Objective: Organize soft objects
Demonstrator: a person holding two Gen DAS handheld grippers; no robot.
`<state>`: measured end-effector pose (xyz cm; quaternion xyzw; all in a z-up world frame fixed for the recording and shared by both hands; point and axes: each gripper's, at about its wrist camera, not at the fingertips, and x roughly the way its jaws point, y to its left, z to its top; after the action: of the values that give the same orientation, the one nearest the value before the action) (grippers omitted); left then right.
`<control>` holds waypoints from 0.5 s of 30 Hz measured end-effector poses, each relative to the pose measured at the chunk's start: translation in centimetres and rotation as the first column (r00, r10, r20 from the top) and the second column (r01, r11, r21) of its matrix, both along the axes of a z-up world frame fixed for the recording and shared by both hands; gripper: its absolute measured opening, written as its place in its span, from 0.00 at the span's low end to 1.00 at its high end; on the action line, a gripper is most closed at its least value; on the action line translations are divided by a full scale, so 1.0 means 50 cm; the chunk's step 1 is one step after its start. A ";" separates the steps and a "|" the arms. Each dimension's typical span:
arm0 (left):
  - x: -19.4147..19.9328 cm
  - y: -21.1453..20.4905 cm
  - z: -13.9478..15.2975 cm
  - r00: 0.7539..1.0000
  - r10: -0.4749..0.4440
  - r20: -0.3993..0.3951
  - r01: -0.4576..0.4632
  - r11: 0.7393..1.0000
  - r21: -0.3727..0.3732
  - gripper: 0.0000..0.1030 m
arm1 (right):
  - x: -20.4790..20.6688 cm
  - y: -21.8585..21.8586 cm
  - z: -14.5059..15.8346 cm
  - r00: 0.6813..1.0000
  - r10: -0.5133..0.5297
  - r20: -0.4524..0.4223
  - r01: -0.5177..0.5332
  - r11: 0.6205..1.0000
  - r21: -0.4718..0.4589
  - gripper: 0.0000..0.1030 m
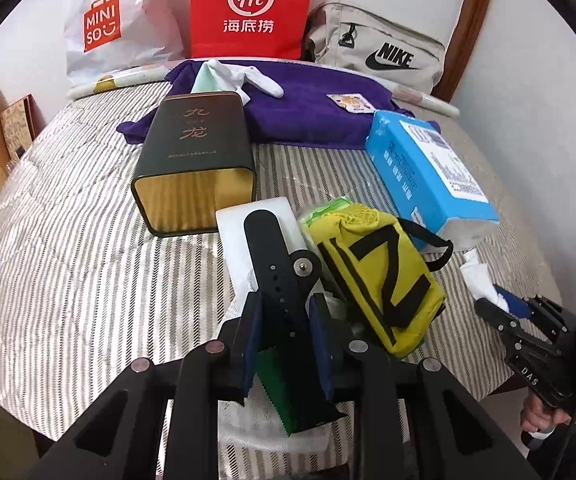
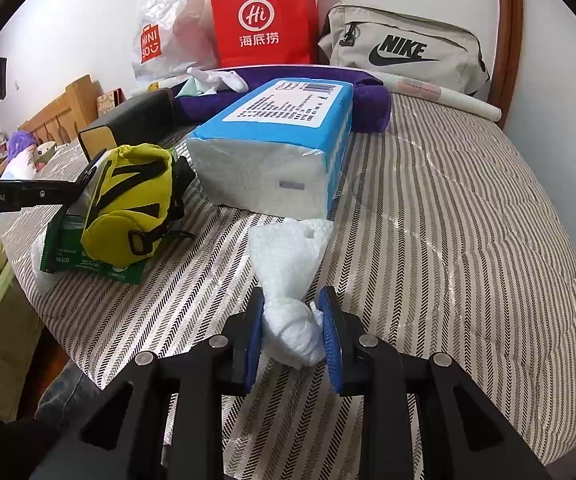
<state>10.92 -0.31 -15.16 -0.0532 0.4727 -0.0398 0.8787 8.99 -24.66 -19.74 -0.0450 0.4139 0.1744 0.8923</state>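
The right gripper [image 2: 292,334] was clamped on a twisted white tissue [image 2: 288,264]; the tissue's long axis ran straight forward from the fingers to the blue tissue pack [image 2: 288,136], its flared end touching the pack's near end; the right hand was plainly the nearer one. The left gripper [image 1: 285,344] gripped a black strap [image 1: 275,276] beside the yellow pouch [image 1: 376,280], which lay on a green packet [image 2: 87,256] on the striped bed [image 2: 468,240].
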 end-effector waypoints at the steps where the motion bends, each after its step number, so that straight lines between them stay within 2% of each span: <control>1: 0.000 -0.003 0.000 1.000 -0.001 0.010 0.001 1.000 0.003 0.23 | 0.000 0.000 0.000 1.000 0.000 0.000 0.000 1.000 -0.002 0.27; 4: 0.001 -0.008 -0.002 0.999 -0.006 0.033 0.005 1.000 0.015 0.20 | 0.001 0.002 0.000 1.000 -0.003 -0.002 0.003 1.000 -0.006 0.27; 5: 0.001 -0.005 -0.001 0.999 -0.009 0.036 0.009 1.000 0.005 0.16 | 0.001 0.002 0.000 1.000 -0.004 -0.004 0.003 1.000 -0.008 0.27; 6: 0.001 0.003 0.002 0.999 -0.005 0.035 0.005 1.000 -0.008 0.08 | 0.002 0.003 0.000 1.000 -0.003 -0.006 0.003 1.000 -0.010 0.27; 8: 0.000 0.023 0.008 0.999 -0.014 0.031 0.016 0.997 -0.070 0.06 | 0.004 0.003 0.001 1.000 -0.007 -0.011 0.007 1.000 -0.011 0.26; 10: -0.002 0.041 0.009 1.000 -0.014 0.028 0.017 0.992 -0.122 0.06 | 0.006 0.004 0.001 1.000 -0.011 -0.012 0.010 1.000 -0.016 0.25; 15: -0.008 0.052 -0.007 1.000 -0.028 -0.004 0.027 0.988 -0.153 0.06 | 0.008 0.010 0.003 1.000 -0.017 -0.017 0.016 0.999 -0.038 0.24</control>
<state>10.51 2.27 -15.50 -0.1140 0.4719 -0.0877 0.8699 9.37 -24.16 -19.61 -0.0569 0.4251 0.1596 0.8892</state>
